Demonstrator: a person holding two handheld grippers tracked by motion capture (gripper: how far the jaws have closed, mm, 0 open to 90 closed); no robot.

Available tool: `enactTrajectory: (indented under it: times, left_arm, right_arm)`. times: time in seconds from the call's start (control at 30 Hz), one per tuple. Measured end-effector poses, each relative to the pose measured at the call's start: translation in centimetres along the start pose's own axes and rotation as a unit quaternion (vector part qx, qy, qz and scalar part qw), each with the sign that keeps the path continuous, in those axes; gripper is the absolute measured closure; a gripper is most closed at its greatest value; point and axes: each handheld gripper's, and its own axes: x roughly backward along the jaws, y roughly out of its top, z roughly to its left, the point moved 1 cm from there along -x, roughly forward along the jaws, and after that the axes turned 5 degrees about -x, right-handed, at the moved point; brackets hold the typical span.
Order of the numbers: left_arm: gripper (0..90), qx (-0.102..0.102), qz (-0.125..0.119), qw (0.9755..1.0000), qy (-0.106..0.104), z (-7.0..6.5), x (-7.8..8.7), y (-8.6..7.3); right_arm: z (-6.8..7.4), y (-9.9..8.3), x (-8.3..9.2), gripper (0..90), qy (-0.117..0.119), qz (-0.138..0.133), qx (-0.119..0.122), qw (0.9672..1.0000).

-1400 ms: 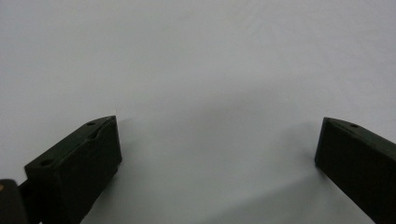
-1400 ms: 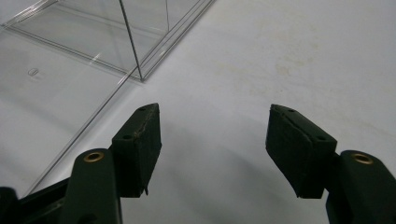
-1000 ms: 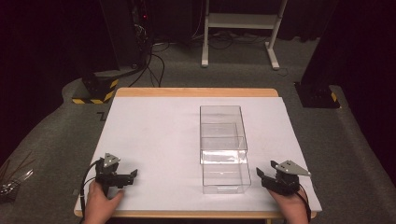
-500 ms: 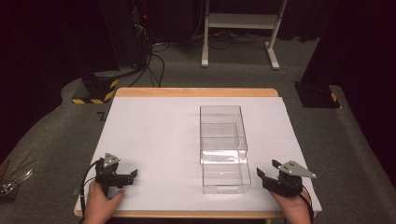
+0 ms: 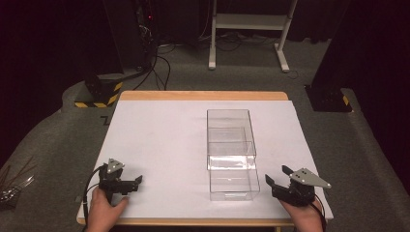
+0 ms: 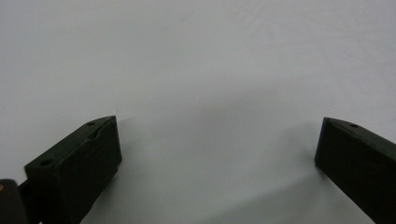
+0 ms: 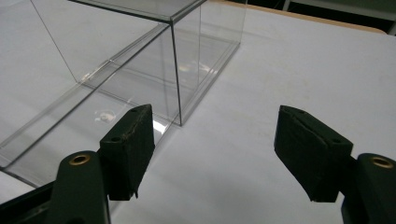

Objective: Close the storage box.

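A clear plastic box (image 5: pixel 230 137) stands right of centre on the white sheet (image 5: pixel 159 145), and its clear drawer (image 5: pixel 233 184) is slid out toward the near edge. My right gripper (image 5: pixel 276 175) hovers just right of the drawer's front, open; its jaws have just been opening with nothing between them. In the right gripper view the box (image 7: pixel 140 56) lies ahead and left of the right gripper (image 7: pixel 215 140), apart from it. My left gripper (image 5: pixel 137 181) rests at the near left corner, open. In the left gripper view the left gripper (image 6: pixel 217 140) has bare white sheet between its jaws.
The sheet covers a wooden table whose far edge (image 5: pixel 203 95) shows. On the floor beyond are a black and yellow striped base (image 5: pixel 99 92), a white frame stand (image 5: pixel 251 21) and a black base (image 5: pixel 329 99). Loose cables (image 5: pixel 12 186) lie at far left.
The right gripper's jaws have spread wider and the gripper has lifted slightly. The left gripper and the box stand as before.
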Motion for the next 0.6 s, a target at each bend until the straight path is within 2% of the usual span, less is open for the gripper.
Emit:
enactTrajectory:
  times: [0.6]
  left_arm:
    - [0.6,0.0,0.0,1.0,0.0,0.0,0.0,0.0]
  right_arm:
    - [1.5,0.9,1.4,29.1,0.02,-0.022,0.009,0.9995]
